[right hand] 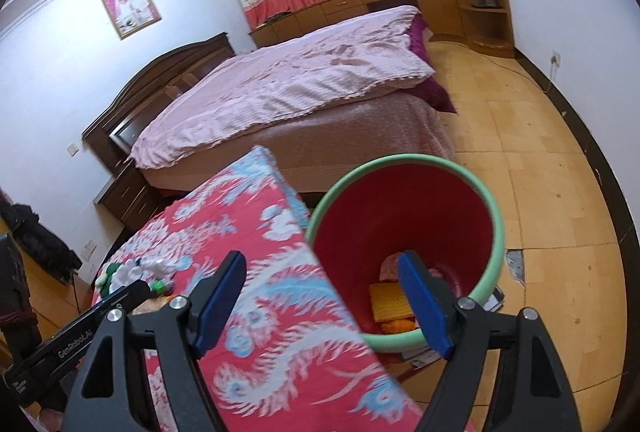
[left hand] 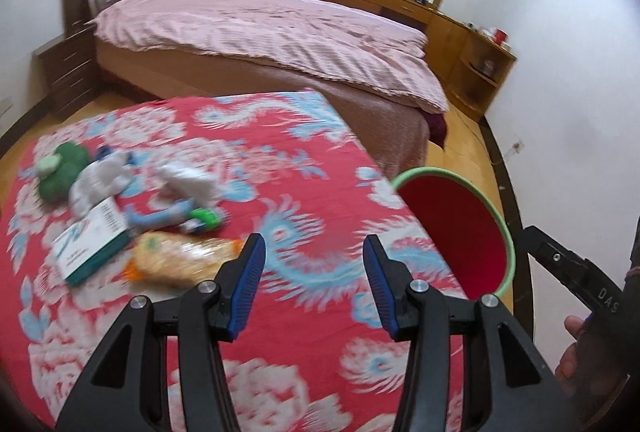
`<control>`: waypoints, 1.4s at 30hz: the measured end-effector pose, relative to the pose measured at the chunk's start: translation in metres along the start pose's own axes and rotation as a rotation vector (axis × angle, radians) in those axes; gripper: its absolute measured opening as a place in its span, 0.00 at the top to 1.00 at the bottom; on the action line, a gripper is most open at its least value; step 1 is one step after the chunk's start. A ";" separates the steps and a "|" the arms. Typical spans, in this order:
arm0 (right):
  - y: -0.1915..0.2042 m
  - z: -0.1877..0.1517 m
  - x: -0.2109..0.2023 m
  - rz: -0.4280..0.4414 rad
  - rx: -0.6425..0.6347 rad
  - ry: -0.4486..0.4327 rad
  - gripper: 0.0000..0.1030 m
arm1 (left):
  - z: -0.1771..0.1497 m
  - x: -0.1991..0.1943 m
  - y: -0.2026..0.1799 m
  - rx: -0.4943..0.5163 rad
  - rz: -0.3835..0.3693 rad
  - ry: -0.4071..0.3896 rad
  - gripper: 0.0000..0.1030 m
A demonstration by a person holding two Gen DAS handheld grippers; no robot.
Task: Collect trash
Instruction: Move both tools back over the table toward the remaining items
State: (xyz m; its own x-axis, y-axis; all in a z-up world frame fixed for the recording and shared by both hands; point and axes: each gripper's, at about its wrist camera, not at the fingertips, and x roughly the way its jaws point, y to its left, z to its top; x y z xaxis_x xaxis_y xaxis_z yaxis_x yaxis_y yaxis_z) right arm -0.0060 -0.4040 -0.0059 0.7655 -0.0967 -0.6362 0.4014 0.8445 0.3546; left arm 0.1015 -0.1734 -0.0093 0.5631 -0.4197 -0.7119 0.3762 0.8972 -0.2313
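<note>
The left hand-held gripper [left hand: 314, 268] is hovering over the table [left hand: 328, 159] with its jaws wide apart, gripping nothing. Left of the red bin [left hand: 460, 232], the trash is lying on the table's floral cloth: an orange snack packet [left hand: 180, 260], a white and teal box [left hand: 94, 244], crumpled tissues [left hand: 184, 179] and a green wad [left hand: 60, 171]. The right hand-held gripper [right hand: 320, 296] is hanging open and empty just above the bin's green rim, with yellow and orange scraps [right hand: 390, 306] sitting inside the bin.

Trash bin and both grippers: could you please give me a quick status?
Left gripper open, empty, over table. Right gripper open, at red bin. Trash pile waiting. Nothing blocking.
</note>
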 end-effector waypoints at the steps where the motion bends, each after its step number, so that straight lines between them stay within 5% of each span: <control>1: 0.004 -0.002 -0.001 0.005 -0.006 0.004 0.22 | -0.001 -0.004 0.007 -0.011 0.009 -0.004 0.51; 17: 0.087 -0.026 0.016 0.070 -0.147 0.084 0.22 | -0.001 -0.034 0.117 -0.107 0.188 -0.046 0.50; 29: 0.118 -0.040 0.042 0.081 -0.186 0.155 0.22 | 0.006 0.002 0.201 -0.218 0.277 0.019 0.50; 42: 0.120 -0.049 0.071 0.059 -0.190 0.215 0.22 | 0.004 0.028 0.237 -0.241 0.431 0.078 0.50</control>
State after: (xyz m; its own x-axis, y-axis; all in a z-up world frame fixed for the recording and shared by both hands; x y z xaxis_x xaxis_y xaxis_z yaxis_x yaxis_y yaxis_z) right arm 0.0720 -0.2841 -0.0421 0.6522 0.0520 -0.7563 0.2426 0.9309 0.2732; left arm 0.2095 0.0270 -0.0819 0.5694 -0.0002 -0.8220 -0.0643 0.9969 -0.0447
